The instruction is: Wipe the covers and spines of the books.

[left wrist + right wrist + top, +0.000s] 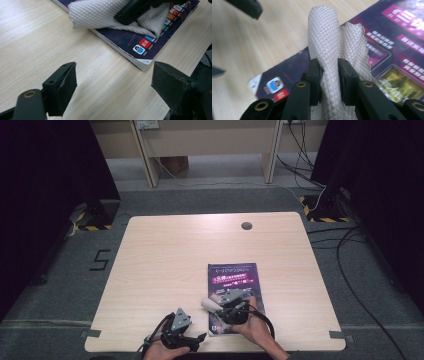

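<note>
A dark purple magazine (235, 290) lies on the wooden table (170, 260), right of centre near the front edge. My right gripper (226, 304) is over its lower left part, shut on a bunched white waffle-weave cloth (327, 50). The cloth (100, 15) rests on the magazine (130, 42) and juts past its left edge (209, 304). My left gripper (197, 338) sits low at the front edge, left of the magazine, open with only bare table between its fingers (62, 87).
A round cable hole (246, 225) is in the table's far edge. Beyond the table stand wooden furniture legs (150, 160), and cables (345, 240) trail on the grey floor at the right. Dark curtains hang on both sides.
</note>
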### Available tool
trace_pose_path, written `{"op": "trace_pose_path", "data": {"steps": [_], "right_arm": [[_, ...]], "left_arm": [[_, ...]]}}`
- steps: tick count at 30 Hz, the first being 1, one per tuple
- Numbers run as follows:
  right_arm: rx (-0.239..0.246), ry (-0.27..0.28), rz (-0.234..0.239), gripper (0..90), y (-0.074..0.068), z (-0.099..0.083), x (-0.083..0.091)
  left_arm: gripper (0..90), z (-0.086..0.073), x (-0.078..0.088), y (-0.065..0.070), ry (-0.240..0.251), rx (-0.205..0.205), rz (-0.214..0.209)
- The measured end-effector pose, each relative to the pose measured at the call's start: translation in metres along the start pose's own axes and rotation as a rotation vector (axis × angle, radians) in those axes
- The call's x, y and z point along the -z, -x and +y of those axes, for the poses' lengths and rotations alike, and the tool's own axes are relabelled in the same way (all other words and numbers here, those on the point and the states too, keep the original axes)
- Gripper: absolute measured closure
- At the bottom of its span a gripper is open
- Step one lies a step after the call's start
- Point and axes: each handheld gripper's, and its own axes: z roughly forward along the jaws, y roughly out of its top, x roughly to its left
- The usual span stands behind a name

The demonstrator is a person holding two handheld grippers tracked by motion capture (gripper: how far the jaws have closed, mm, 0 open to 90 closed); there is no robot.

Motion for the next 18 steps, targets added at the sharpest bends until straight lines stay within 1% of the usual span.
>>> {"op": "trace_pose_path", "data": {"steps": [7,10,12,14,16,17,18], "right_arm": [[0.023,-0.009,0.050,73.0,-0.015,-0.004,0.003],[0.035,-0.010,0.053,73.0,-0.021,-0.004,0.004],[0.044,-0.011,0.059,73.0,-0.021,-0.004,0.004],[0.035,-0.011,0.066,73.1,-0.021,-0.005,0.005],[0.039,-0.014,0.064,73.0,-0.021,-0.005,0.005],[0.044,-0.011,0.062,73.0,-0.022,-0.005,0.004],[0.044,-0.013,0.070,73.0,-0.023,-0.005,0.005]], "left_arm": [[17.7,-0.001,0.004,-0.001,0.012,0.016,-0.004],[17.4,-0.003,0.008,-0.001,0.017,0.025,-0.002],[17.2,-0.004,0.010,-0.002,0.020,0.026,-0.002],[17.2,-0.005,0.013,-0.004,0.018,0.027,0.004],[17.0,-0.006,0.013,-0.005,0.026,0.035,0.007],[17.0,-0.006,0.014,-0.005,0.021,0.033,0.007],[17.0,-0.007,0.013,-0.005,0.017,0.033,0.006]]}}
